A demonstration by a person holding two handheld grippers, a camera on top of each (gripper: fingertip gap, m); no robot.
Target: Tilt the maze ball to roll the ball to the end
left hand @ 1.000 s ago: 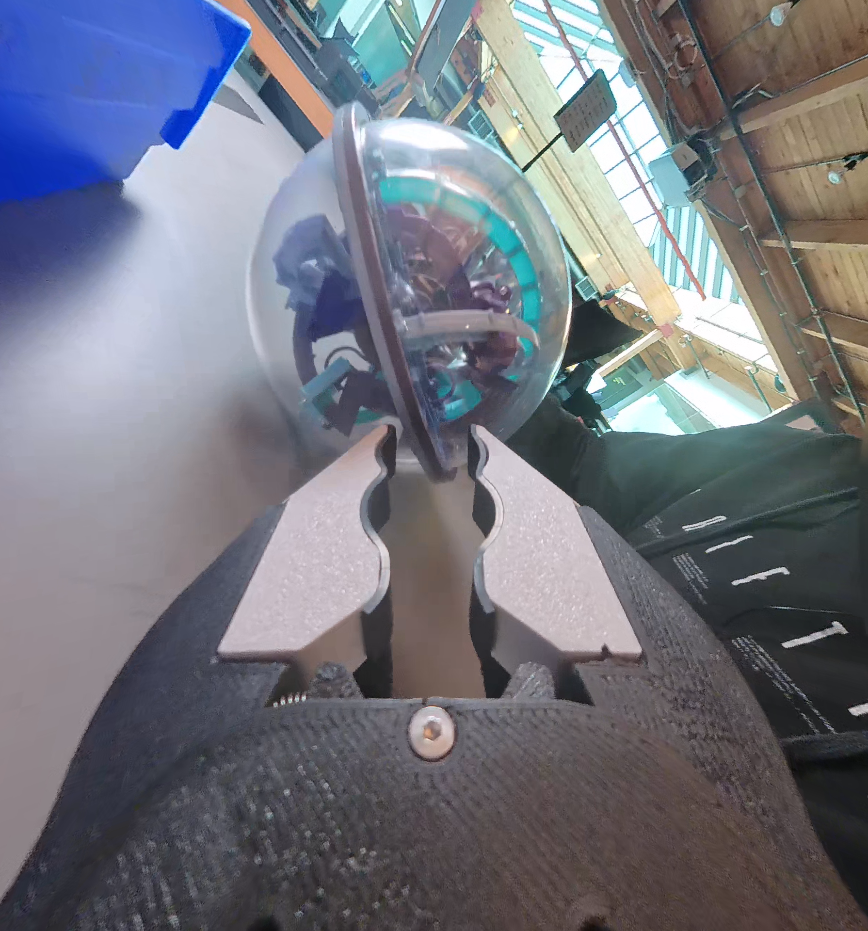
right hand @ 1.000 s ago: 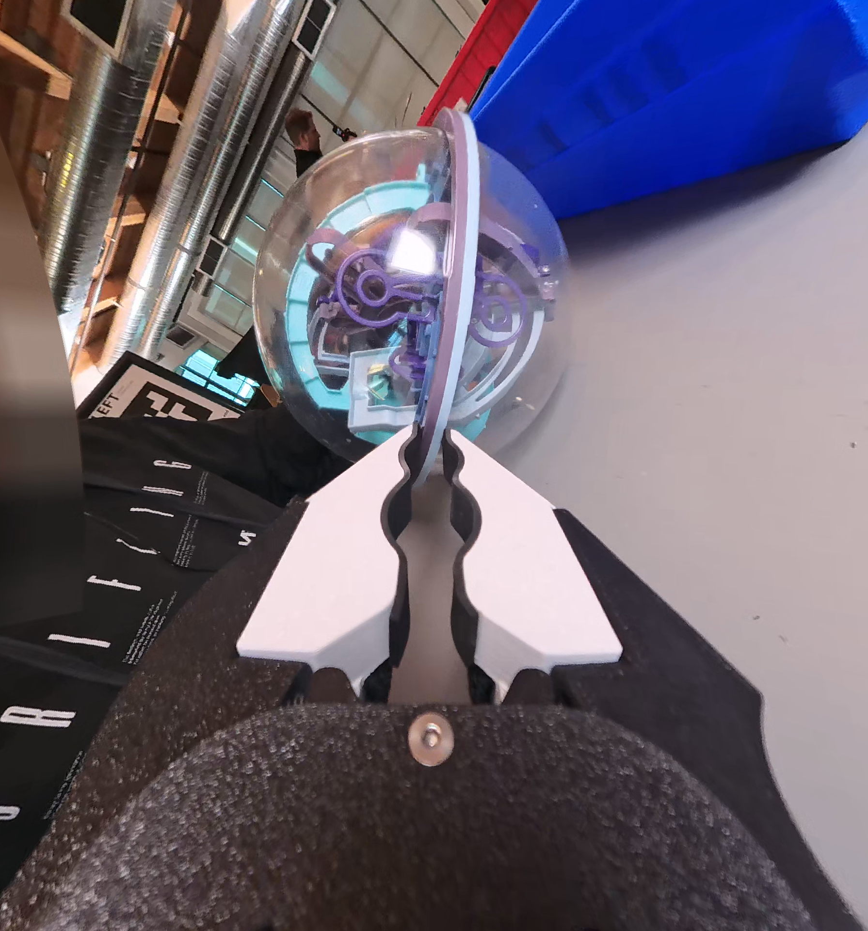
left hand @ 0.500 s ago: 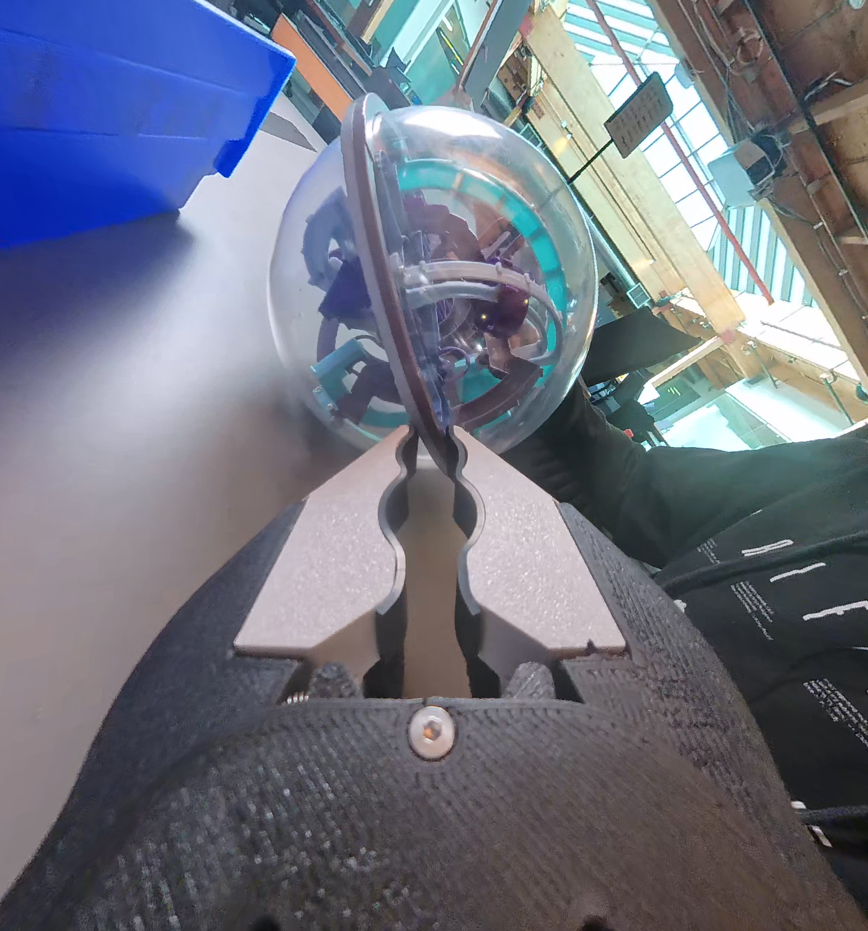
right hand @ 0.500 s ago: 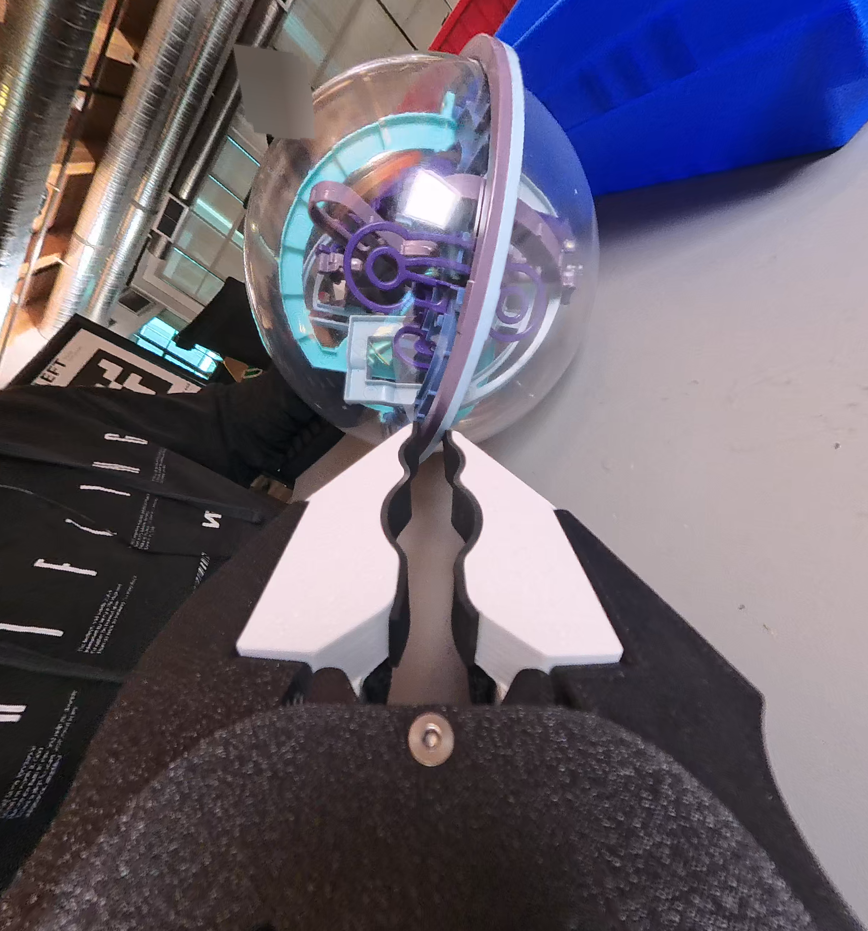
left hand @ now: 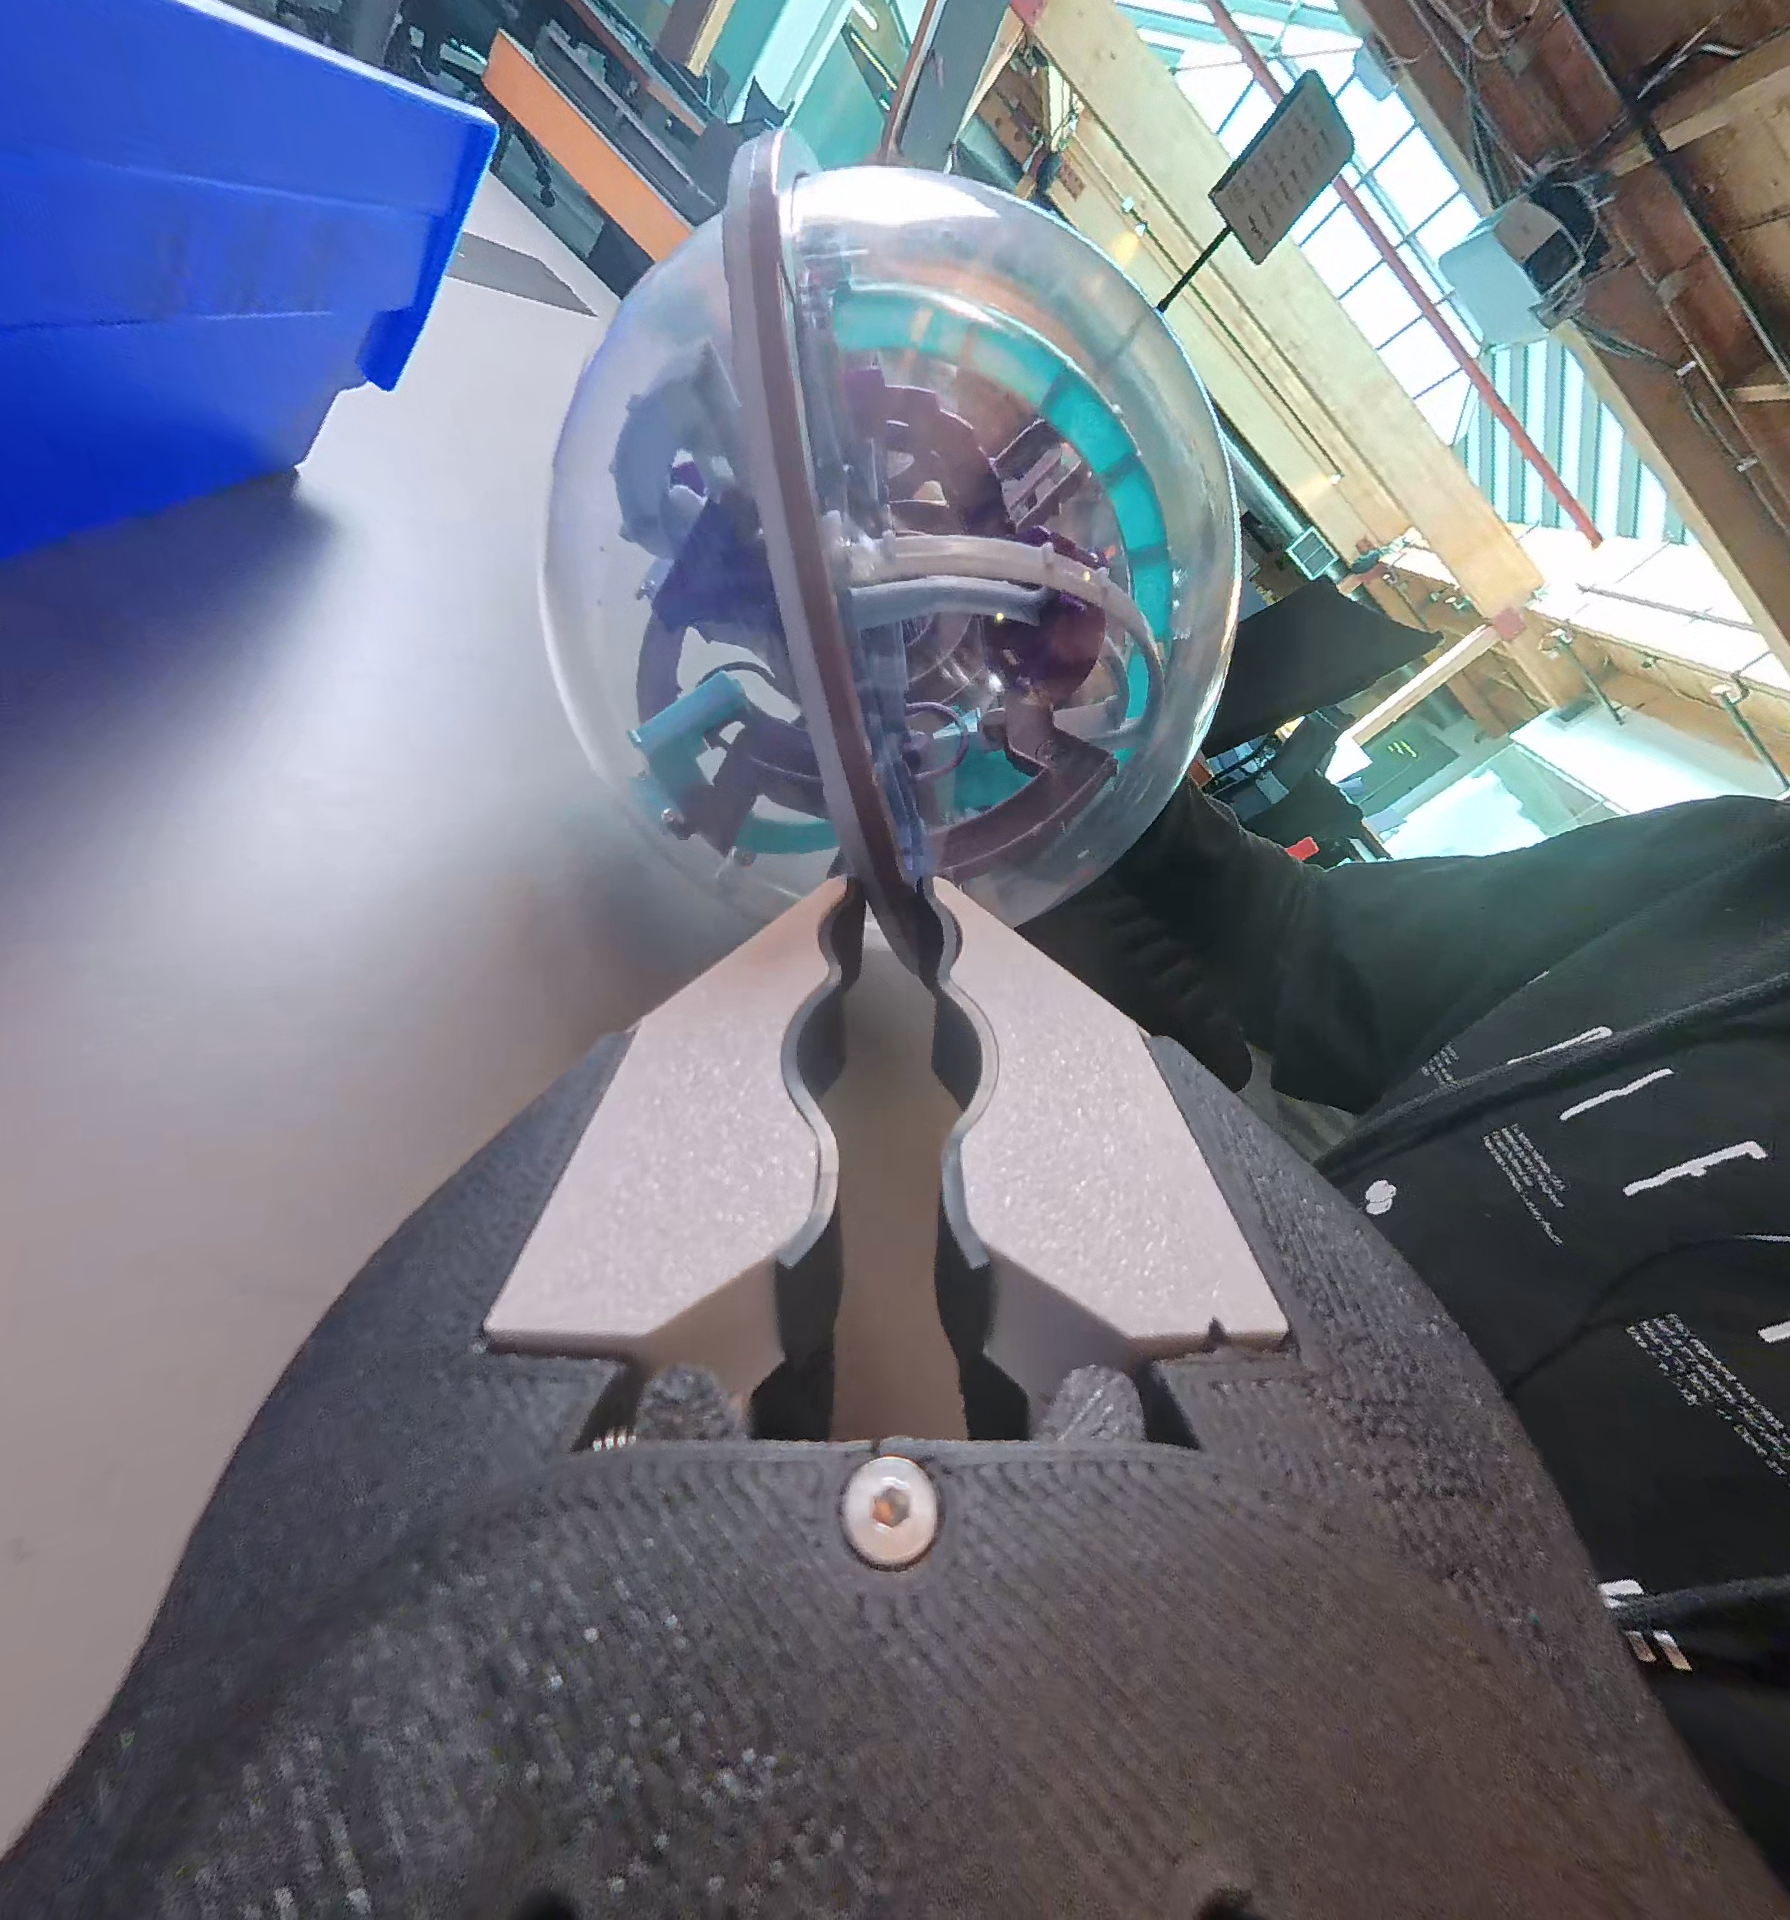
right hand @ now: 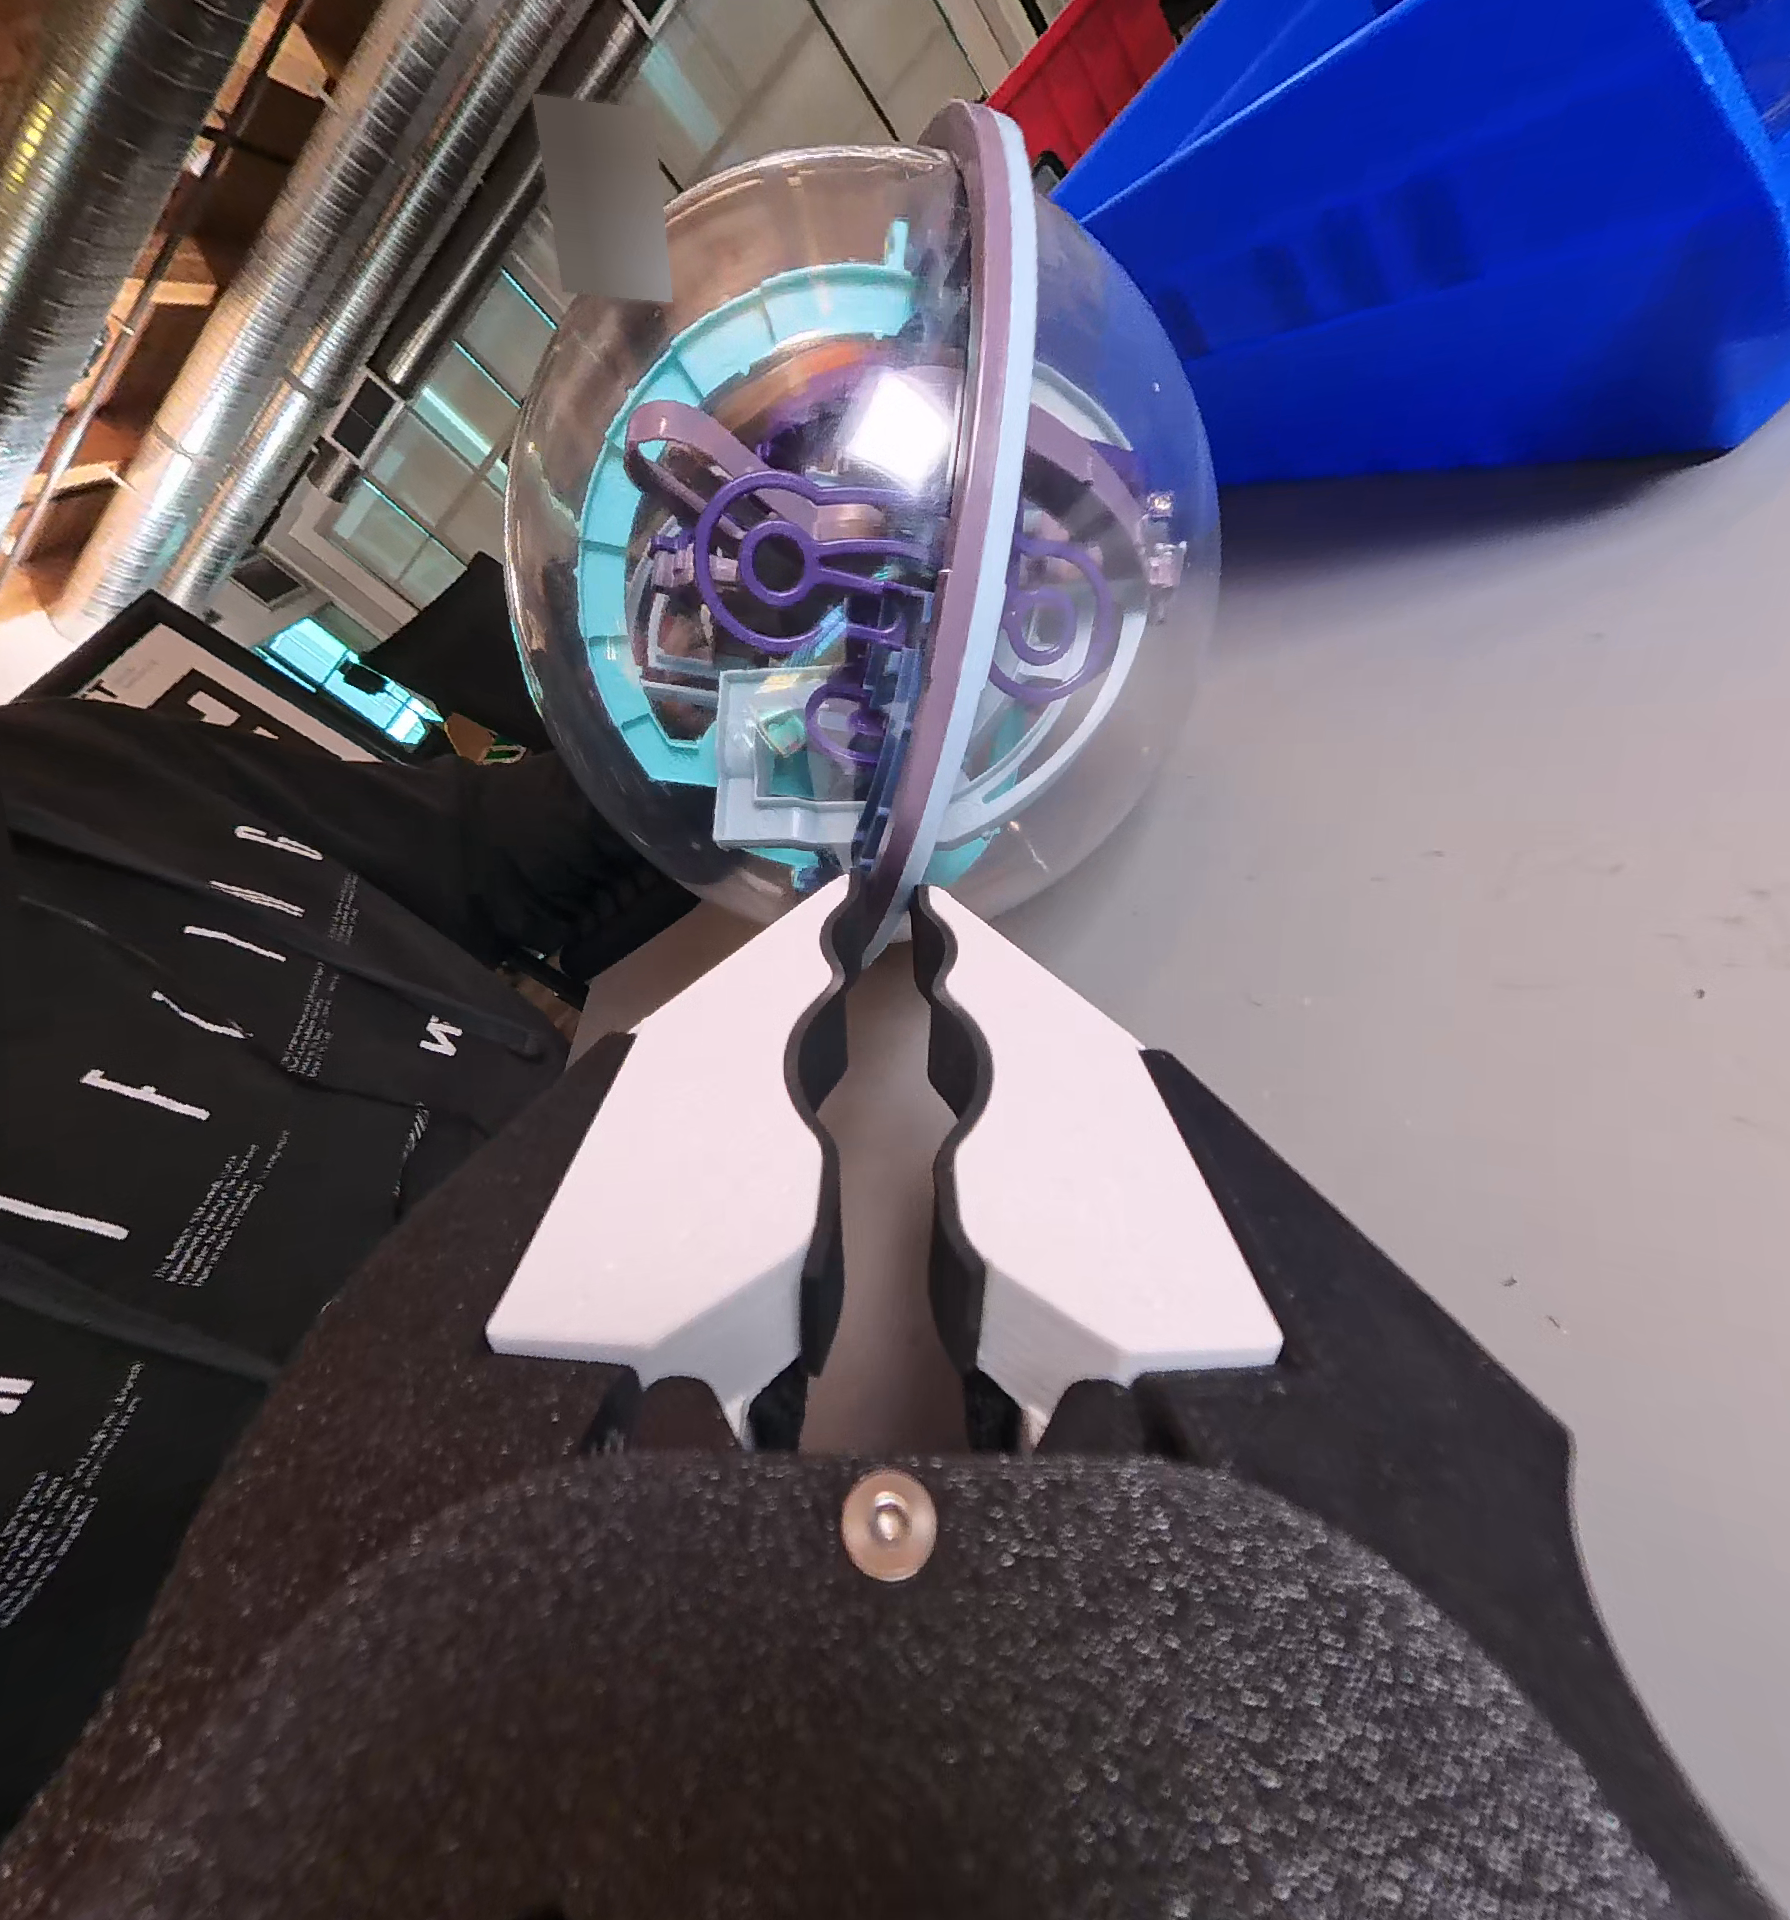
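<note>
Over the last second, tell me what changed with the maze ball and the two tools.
The left tool closed from an open straddle onto the maze ball's purple rim and now pinches it. The ball tipped slightly in both views. The right tool kept its pinch on the rim throughout; the blue bin stayed put.

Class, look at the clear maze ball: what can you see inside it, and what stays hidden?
Inside the maze ball: teal ring track, purple loops, grey ramps. The small rolling ball cannot be made out among the overlapping tracks.

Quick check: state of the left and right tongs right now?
Left tongs: closed on the maze ball's equator rim.
Right tongs: closed on that rim too.
</note>
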